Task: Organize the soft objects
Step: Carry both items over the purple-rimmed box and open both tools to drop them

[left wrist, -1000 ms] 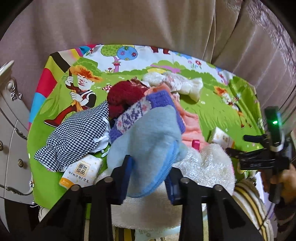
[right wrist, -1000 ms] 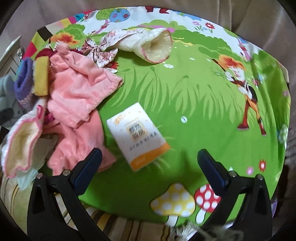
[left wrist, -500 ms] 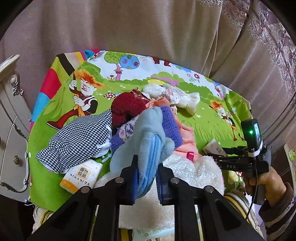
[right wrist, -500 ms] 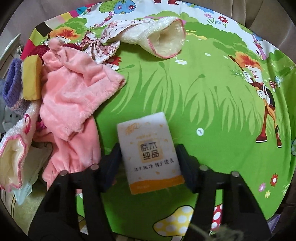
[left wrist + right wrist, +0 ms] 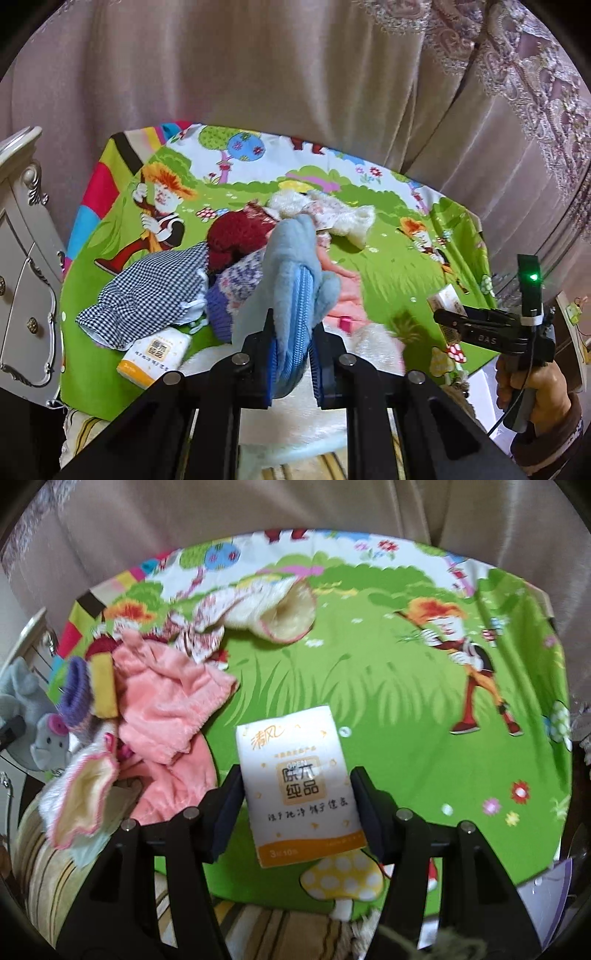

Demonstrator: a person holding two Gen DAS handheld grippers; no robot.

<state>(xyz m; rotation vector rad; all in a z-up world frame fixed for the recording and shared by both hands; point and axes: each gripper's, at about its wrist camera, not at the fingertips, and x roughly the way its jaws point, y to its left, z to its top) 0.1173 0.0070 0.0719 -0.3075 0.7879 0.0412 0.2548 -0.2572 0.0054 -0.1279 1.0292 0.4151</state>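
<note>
Left wrist view: the left gripper sits at lower centre, its jaws narrow and clamped on a light blue plush item that stands up between the pads and covers part of the pile behind it. That pile lies at centre frame on a cartoon-print cloth and includes a dark red knit piece, a purple patterned knit piece, a black-and-white checked cloth at centre left, and a cream fluffy item with floral fabric toward the upper centre. A second tissue pack lies at lower left, just beside the checked cloth. A white fluffy item lies below the pile, right of the gripper. At the right edge a hand holds the right gripper, seen side-on with a green light on top. Curtains fill the upper frame; a white cabinet occupies the left edge.

Right wrist view: the right gripper sits at lower centre, its jaws half-wide, with both pads pressing the sides of a tissue pack, white with an orange base, seen over the green cloth. A pink fleece garment lies at centre left, just beside the pack. The cream fluffy item lies at upper centre, opening facing the camera. A grey plush toy shows at the left edge.
</note>
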